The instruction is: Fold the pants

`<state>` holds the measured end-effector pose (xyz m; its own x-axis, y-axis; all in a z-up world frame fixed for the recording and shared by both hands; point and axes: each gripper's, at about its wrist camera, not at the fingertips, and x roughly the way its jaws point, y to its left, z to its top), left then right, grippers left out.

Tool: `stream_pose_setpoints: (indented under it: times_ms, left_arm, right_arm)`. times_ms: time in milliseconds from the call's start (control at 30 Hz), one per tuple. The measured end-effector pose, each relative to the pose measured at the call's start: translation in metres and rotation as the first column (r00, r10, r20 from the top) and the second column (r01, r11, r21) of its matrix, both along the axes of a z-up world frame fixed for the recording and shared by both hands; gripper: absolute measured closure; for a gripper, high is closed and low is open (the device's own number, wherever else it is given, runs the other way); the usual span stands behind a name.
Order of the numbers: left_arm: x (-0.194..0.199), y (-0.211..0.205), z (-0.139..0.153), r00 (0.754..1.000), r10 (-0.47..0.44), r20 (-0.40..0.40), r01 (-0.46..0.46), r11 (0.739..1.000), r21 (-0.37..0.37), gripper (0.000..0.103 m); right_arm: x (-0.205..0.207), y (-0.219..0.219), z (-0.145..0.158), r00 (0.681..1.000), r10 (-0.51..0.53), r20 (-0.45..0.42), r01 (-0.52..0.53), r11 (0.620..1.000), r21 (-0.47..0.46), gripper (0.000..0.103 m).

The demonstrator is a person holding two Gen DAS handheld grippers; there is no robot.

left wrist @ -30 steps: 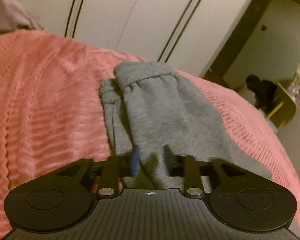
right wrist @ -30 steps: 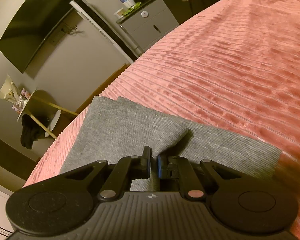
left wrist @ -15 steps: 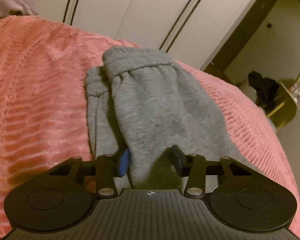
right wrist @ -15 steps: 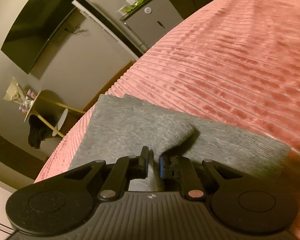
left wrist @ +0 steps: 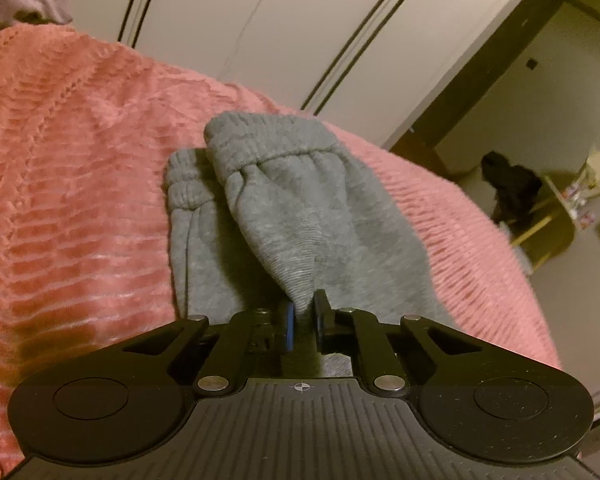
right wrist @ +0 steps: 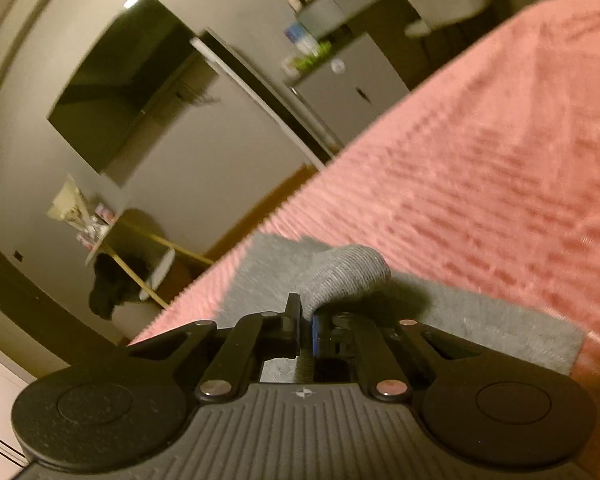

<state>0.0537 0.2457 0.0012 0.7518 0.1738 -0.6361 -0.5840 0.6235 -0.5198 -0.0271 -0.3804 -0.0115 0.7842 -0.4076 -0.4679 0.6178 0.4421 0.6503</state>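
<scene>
Left gripper (left wrist: 302, 318) jaws pinch gray pants (left wrist: 300, 208) on pink blanket (left wrist: 80, 168).

Both wrist views low, close — sharing pants (left wrist: 300, 216) (bedspread (right wrist: 480, 184)).

Heather-grey sweatpants (left wrist: 300, 216) are lying on a salmon-pink ribbed bedspread (left wrist: 80, 184). Black grippers are showing blue pads (left wrist: 289, 322). Far behind, cream wardrobe doors (left wrist: 260, 28) are carrying thin dark stripes; a black television (right wrist: 120, 92) is hanging left.

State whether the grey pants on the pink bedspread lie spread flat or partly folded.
Partly folded: the grey pants have one layer lying over another, cuffs stacked, with both tongs, left and right, pinching lifted fabric.
</scene>
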Motion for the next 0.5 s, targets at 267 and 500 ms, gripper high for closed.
stream_pose_setpoints:
  times_ms: [267, 500]
  left_arm:
    - [-0.019, 0.016, 0.009, 0.998, -0.027, 0.065, 0.030, 0.999, -0.043, 0.092]
    - [-0.029, 0.026, -0.016, 1.000, -0.007, -0.013, 0.007, 0.998, -0.066, 0.085]
  right_arm:
    - [-0.031, 0.031, 0.028, 0.996, -0.050, -0.072, 0.033, 0.975, -0.219, 0.099]
    - [-0.033, 0.009, -0.013, 0.964, -0.022, -0.266, 0.001, 0.997, -0.078, 0.094]
